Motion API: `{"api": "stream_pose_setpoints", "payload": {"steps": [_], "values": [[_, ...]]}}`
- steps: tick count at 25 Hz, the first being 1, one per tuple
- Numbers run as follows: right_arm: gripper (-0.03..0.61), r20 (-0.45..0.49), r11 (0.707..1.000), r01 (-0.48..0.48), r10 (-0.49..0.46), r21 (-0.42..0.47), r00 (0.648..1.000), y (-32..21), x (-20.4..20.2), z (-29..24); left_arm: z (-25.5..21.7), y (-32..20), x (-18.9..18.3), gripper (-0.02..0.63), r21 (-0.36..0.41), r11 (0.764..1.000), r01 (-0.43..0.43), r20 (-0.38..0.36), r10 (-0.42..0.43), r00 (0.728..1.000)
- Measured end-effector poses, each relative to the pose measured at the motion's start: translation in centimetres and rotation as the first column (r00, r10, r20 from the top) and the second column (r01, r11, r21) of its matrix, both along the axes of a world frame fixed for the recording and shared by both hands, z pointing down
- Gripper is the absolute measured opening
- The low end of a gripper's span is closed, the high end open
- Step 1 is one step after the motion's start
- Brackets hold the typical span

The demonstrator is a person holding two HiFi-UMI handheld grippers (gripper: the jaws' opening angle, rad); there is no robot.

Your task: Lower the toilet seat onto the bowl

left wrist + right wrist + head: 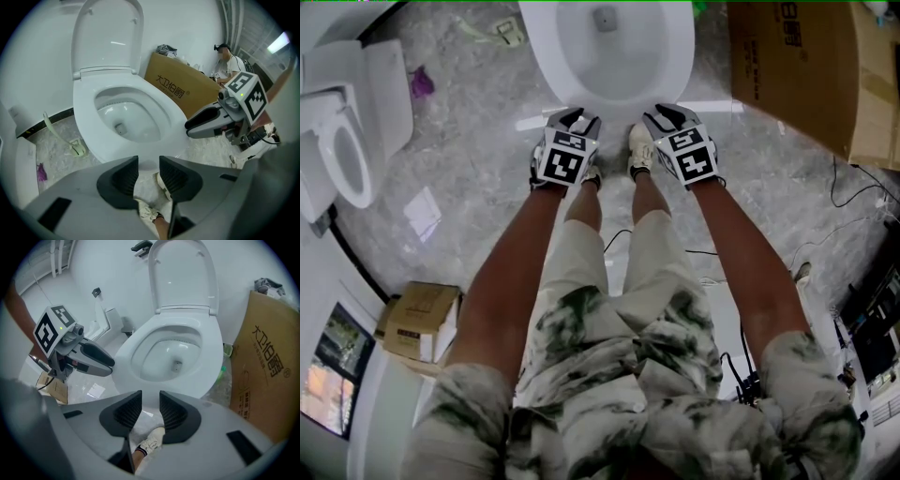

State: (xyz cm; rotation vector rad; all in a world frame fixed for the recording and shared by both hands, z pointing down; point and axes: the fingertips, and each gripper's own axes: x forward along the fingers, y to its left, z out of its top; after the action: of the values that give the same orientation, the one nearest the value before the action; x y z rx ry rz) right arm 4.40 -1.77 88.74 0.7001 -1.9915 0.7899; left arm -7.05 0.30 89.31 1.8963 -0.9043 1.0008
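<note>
Left gripper [149, 174] jaws apart, empty. Right gripper [150, 412] likewise, with only a shoe [152, 439] showing between. Both hang low before the bowl [164, 357]. Toilet seat [213, 352] apparently lies flat on it, probably let go. Lid [183, 275] upright.

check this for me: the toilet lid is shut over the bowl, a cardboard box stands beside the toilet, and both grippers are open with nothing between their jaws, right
One thing is wrong: the lid is not shut. It stands upright, leaving the bowl uncovered, as the left gripper view shows. The cardboard box does stand beside the toilet, and the left gripper and right gripper are open with nothing between their jaws.
</note>
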Motion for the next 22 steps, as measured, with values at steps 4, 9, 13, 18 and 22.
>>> {"api": "stream_pose_setpoints", "payload": {"steps": [4,9,13,18,22], "values": [[0.137,-0.012,1.000,0.009,-0.009,-0.008,1.000,-0.1,0.1,1.0,1.0,0.1,-0.3,0.137,-0.020,1.000,-0.003,0.008,0.003,1.000],[0.137,-0.020,1.000,0.010,-0.010,-0.021,1.000,0.1,-0.1,2.0,1.9,0.5,-0.5,0.143,-0.045,0.999,-0.021,0.016,0.022,1.000],[0.127,-0.025,1.000,0.002,-0.002,-0.028,1.000,0.0,0.0,2.6,2.4,0.8,-0.3,0.152,-0.065,0.997,-0.035,0.019,0.036,0.999],[0.146,-0.033,0.999,0.011,-0.012,-0.037,0.999,0.1,0.1,2.4,2.2,0.7,-0.5,0.152,-0.066,0.997,-0.048,0.012,0.049,0.999],[0.144,-0.042,0.999,-0.008,0.007,-0.031,0.999,0.2,0.4,0.8,0.7,1.0,-0.2,0.152,-0.064,0.996,-0.062,-0.002,0.062,0.998]]}}
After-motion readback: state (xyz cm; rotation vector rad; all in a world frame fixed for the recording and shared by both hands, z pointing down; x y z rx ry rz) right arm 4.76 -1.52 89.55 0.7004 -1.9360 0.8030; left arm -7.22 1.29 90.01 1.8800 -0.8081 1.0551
